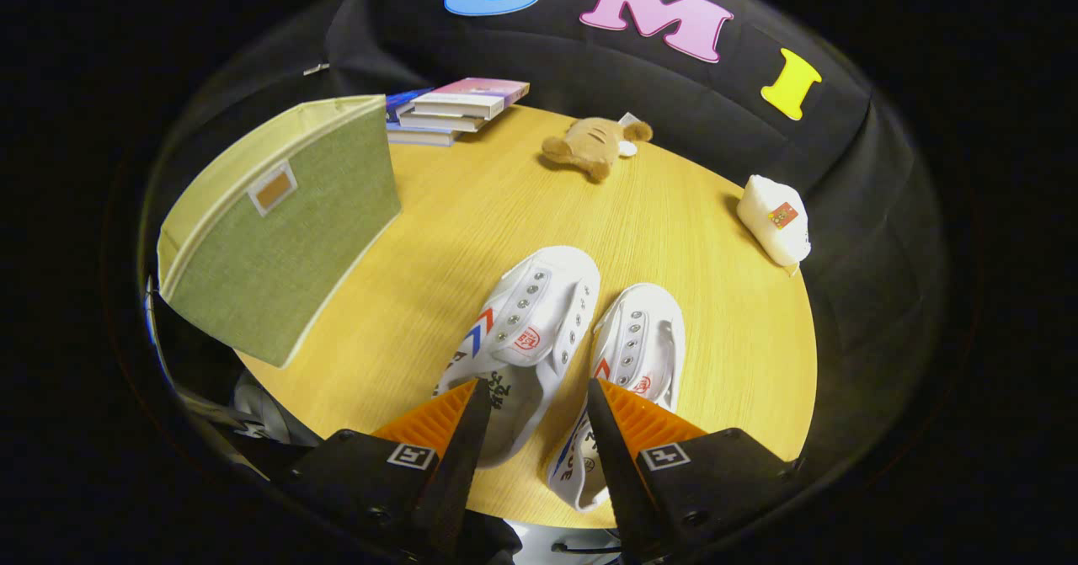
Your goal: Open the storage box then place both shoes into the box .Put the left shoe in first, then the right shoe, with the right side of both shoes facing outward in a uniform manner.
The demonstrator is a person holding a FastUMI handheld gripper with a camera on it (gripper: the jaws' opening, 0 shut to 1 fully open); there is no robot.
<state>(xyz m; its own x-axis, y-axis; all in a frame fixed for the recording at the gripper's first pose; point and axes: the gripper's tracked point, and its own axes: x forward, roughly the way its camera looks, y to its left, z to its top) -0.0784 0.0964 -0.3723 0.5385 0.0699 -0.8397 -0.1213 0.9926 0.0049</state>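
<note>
Matt woven green cloth on storage box [278, 237]; white canvas shoes [539, 329] with metal eyelets; smooth wood-grain table [505, 211]; ribbed orange fingers [438, 418], parted; plush toy [594, 144].

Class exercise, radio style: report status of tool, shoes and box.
Tool open, above both shoes' heels, gripping nothing. Left shoe and right shoe side by side on table. Green storage box beyond-left. Path clear.

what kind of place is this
Probably a staged recording booth, not a lived-in room: black cloth wall behind a wooden table set with shoes, books and a storage box. The gripper hovers open over the shoes.
</note>
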